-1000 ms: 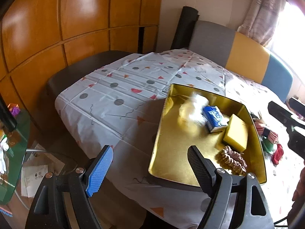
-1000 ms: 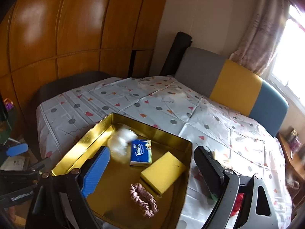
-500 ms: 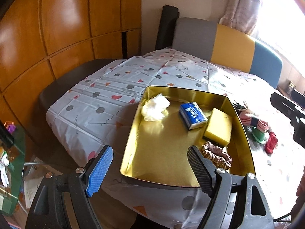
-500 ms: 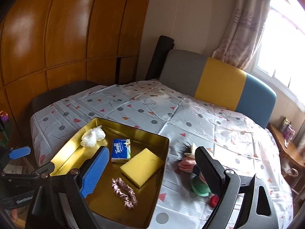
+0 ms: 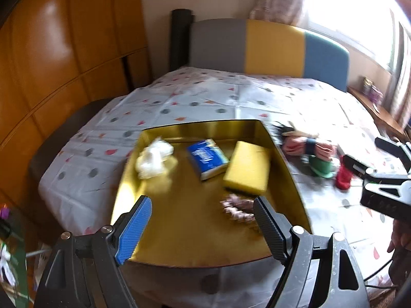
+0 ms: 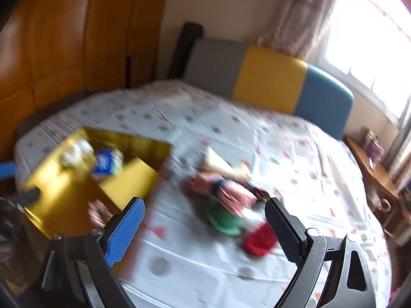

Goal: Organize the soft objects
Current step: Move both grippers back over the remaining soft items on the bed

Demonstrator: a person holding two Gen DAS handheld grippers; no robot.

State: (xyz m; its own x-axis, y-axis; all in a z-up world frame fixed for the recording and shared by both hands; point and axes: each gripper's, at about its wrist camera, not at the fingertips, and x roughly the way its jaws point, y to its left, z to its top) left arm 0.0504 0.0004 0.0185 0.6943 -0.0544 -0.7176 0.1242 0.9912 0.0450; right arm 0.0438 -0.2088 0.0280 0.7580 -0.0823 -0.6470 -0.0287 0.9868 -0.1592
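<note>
**Right gripper lines up on the leftover soft toys**

The right gripper (image 6: 203, 227), jaws opening and empty, faces the doll (image 6: 226, 190), apparently next for the gold tray (image 5: 290, 164), where a sponge (image 5: 246, 169) and tissue pack (image 5: 206, 157) lie. The left gripper (image 5: 201, 225) hangs open over the tray

Right gripper (image 6: 203, 222): swung off the gold tray (image 6: 64, 200) to above the doll heap (image 6: 226, 195) on the cloth; jaws opening, nothing between. Left gripper (image 5: 203, 220): moved from the tray's left edge to over it. Scrunchie (image 5: 239, 206) apparently unmoved; blurred.
</note>
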